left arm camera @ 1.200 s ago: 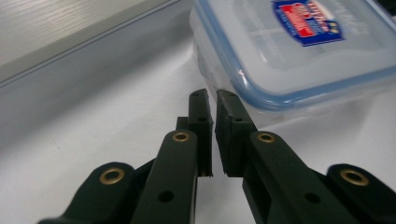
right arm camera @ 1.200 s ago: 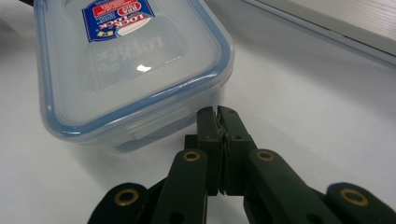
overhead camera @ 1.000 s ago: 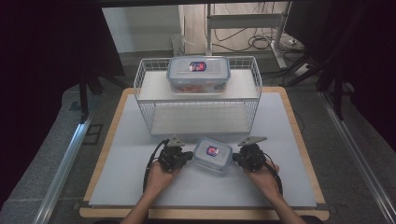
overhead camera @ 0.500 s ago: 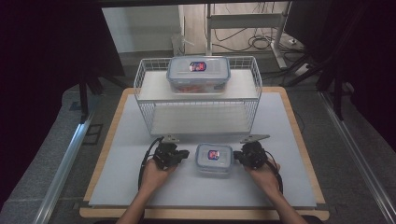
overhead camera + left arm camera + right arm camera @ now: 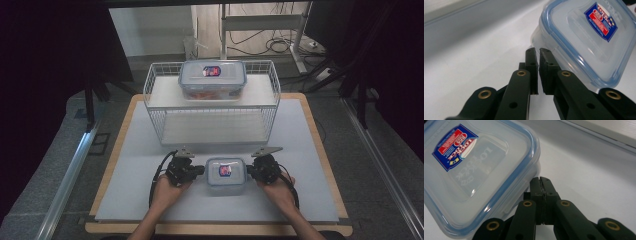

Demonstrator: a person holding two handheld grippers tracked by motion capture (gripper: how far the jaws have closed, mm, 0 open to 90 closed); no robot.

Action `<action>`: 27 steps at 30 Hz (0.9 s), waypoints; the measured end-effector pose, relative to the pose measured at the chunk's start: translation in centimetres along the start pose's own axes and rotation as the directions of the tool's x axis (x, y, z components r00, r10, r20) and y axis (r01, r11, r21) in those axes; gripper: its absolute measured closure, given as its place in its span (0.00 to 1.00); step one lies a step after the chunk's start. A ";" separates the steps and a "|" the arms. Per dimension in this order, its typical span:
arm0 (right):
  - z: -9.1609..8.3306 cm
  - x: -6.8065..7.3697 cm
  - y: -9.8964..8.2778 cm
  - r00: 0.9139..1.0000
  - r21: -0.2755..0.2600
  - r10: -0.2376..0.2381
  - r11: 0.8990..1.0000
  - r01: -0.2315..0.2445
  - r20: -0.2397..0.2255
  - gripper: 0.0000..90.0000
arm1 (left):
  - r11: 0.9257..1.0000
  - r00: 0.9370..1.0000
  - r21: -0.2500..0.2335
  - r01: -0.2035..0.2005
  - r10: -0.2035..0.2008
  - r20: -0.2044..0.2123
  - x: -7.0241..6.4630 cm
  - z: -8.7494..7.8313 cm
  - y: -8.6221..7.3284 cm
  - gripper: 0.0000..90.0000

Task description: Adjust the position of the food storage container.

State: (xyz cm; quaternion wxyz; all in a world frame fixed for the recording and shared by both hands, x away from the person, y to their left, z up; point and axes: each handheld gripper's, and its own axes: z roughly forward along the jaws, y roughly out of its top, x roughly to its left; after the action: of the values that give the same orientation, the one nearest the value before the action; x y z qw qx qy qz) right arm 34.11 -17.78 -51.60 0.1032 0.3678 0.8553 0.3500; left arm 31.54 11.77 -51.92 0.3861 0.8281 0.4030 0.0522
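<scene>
A small, square, clear plastic food container with a blue-rimmed lid and a red-and-blue label (image 5: 226,175) sits on the pale grey table mat (image 5: 150,150), near the front edge and roughly midway across. The two hand-held grippers flank it — the left gripper (image 5: 199,171) just beside its left side, the right gripper (image 5: 249,173) just beside its right side. In the left gripper view the black jaws stand closed to a thin slit with nothing between them, their tips right at the container's (image 5: 584,40) corner wall. In the right gripper view the jaws are pressed fully together, also empty, their tips against the container's (image 5: 474,177) side below the lid rim.

Farther back on the mat stands a white wire basket rack (image 5: 155,100), and on its upper shelf rests a larger, rectangular, clear plastic container with a similar label and orange contents (image 5: 212,80) — well apart from the small one.
</scene>
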 end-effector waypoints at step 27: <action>-3.1 1.0 -1.5 0.991 -0.012 -0.131 0.991 0.131 0.020 0.73 | 0.997 0.991 -0.056 -0.044 0.037 -0.131 -0.1 -4.5 -3.0 0.58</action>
State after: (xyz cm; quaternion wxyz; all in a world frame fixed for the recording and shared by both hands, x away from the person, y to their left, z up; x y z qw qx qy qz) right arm 31.19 -19.45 -50.25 0.1365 0.3136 0.8742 0.3446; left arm 27.80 15.50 -50.78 0.3821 0.8193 0.4086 0.1255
